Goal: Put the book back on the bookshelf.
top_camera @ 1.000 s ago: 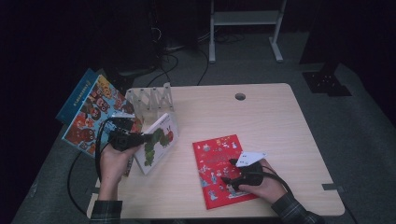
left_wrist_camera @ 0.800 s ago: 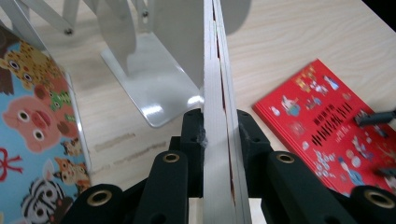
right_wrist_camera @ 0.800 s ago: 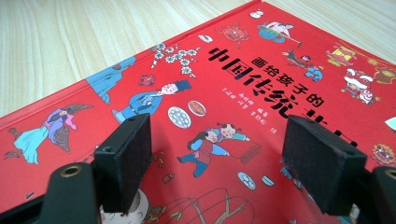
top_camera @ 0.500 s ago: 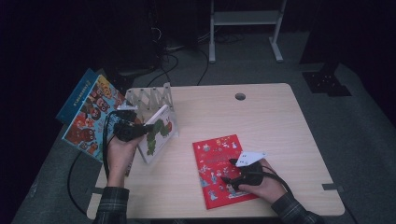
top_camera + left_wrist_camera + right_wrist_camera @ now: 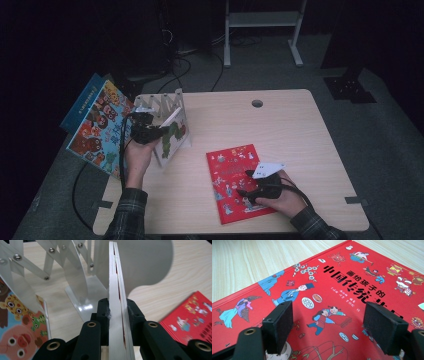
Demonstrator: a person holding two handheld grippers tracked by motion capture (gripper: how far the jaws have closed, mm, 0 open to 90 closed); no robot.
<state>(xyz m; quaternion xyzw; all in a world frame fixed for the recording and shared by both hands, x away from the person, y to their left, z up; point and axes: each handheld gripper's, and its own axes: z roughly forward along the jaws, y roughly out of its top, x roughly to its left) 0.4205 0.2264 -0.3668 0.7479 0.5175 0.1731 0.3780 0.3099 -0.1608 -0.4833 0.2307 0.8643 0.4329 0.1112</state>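
Clamping white book (image 5: pixel 117 315), left tongs (image 5: pixel 159 133) raised; right tongs (image 5: pixel 328 322) agape over red book (image 5: pixel 342 290).

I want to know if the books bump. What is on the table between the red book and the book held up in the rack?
Nothing. In the high view, only bare table lies between the red book and the held book at the rack.

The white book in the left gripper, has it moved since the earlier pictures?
Yes. The white book went up and away from the person, into the white rack at the table's far left.
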